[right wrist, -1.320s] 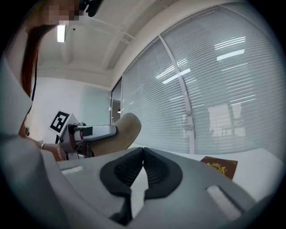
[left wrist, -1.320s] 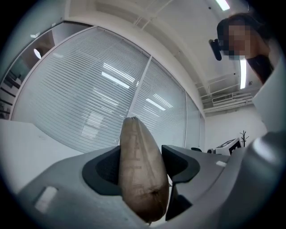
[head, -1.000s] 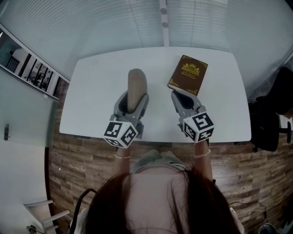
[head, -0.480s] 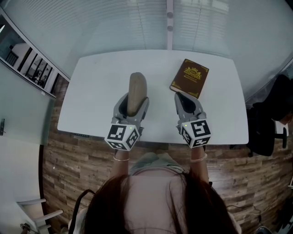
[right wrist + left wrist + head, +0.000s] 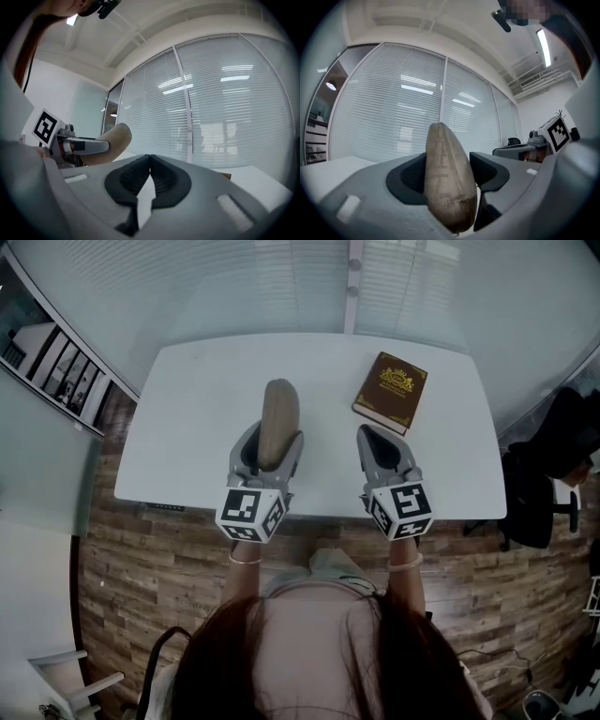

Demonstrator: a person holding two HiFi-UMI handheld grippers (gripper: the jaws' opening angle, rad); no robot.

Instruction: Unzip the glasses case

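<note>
A tan, oblong glasses case (image 5: 277,421) is clamped edge-up in my left gripper (image 5: 272,439), held over the white table (image 5: 197,418). In the left gripper view the case (image 5: 447,180) fills the gap between the two black pads and sticks out past them. My right gripper (image 5: 378,437) hovers to the right of the case, apart from it, with its jaws touching at the tips and nothing between them. From the right gripper view (image 5: 150,158) the case (image 5: 110,143) shows at the left, held by the left gripper. The zipper is not visible.
A brown book (image 5: 391,391) with gold ornament lies on the table at the back right, just beyond my right gripper. A dark office chair (image 5: 553,470) stands off the table's right end. Window blinds run behind the table; a wood floor lies below.
Both grippers have drifted a little sideways over the table, the left still gripping the case. The right gripper's marker cube has rolled slightly. The book has not moved.
</note>
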